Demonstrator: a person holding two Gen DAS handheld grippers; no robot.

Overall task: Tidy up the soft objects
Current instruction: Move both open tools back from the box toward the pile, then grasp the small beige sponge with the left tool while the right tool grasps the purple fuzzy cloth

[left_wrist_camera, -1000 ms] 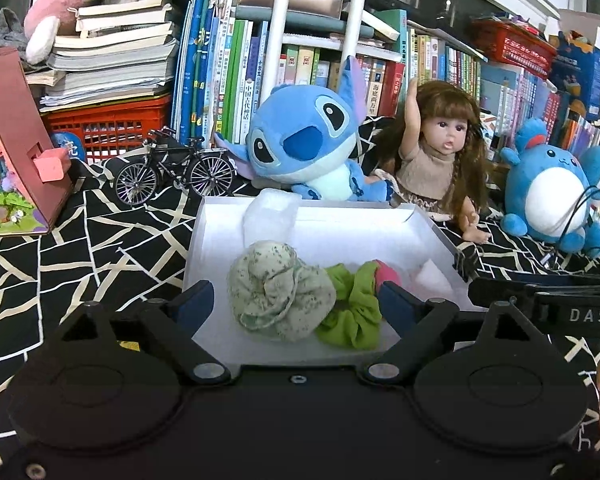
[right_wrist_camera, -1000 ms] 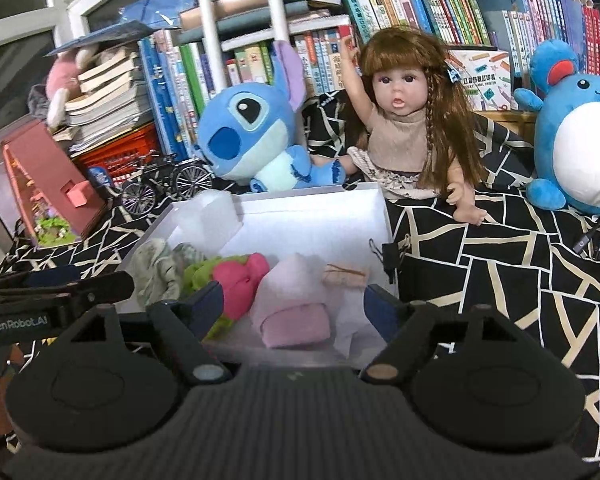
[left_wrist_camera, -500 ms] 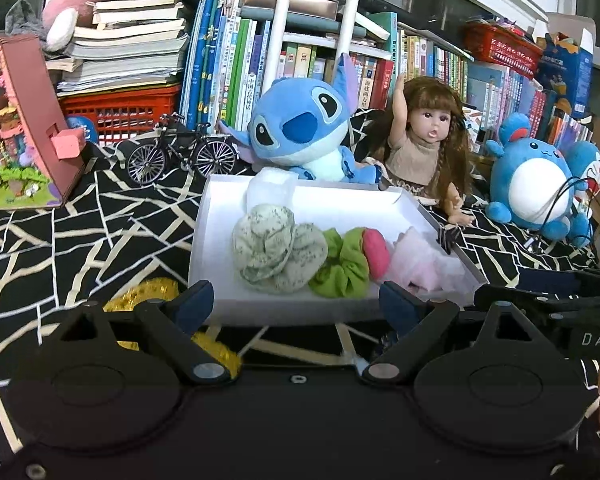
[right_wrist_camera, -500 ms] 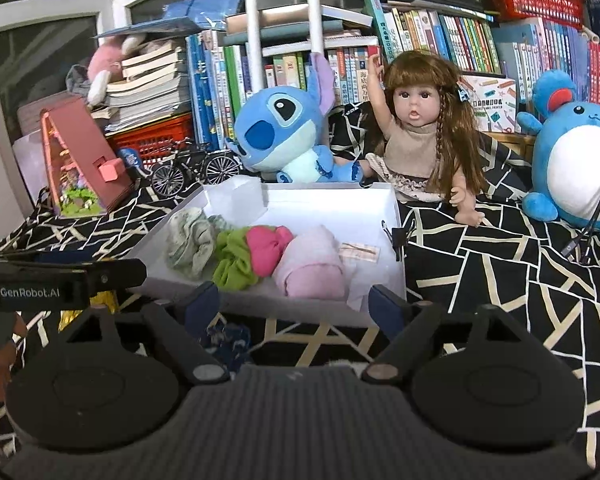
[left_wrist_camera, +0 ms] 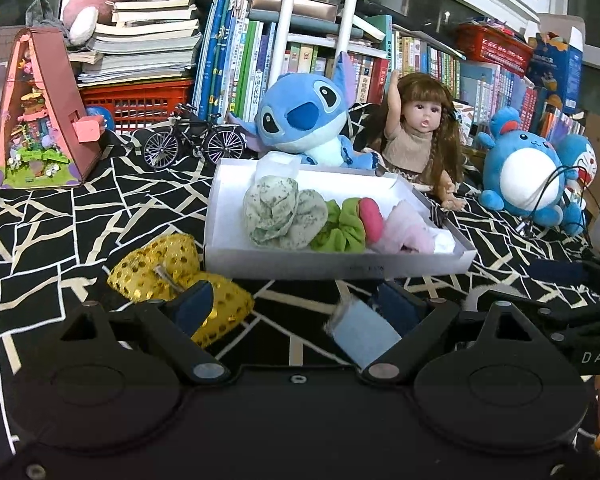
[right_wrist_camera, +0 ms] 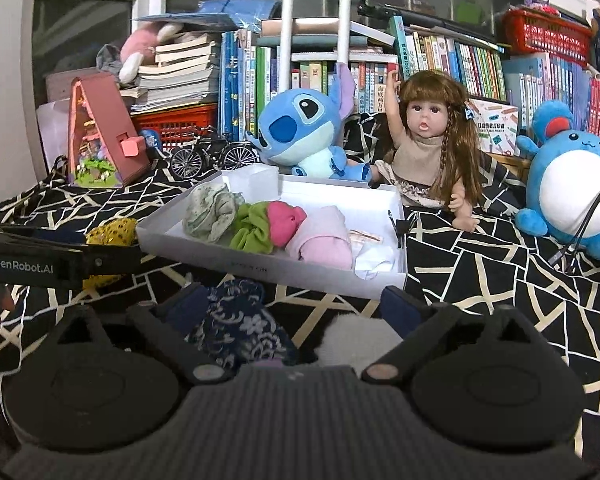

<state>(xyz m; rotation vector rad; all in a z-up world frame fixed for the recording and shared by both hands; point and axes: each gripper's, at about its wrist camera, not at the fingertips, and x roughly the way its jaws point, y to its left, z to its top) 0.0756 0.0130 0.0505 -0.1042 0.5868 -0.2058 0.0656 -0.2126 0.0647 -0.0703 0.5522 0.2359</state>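
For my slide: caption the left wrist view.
Open left hand-held gripper before white tray of scrunchies.

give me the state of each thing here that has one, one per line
white box: lidless, holding four scrunchies in a row
pale green scrunchie: in the box, left end
lime scrunchie: in the box
gold sequin scrunchie: outside the box, on the cloth
navy floral scrunchie: outside the box, between the claw fingers
left claw: open, empty
right claw: opening, nothing gripped
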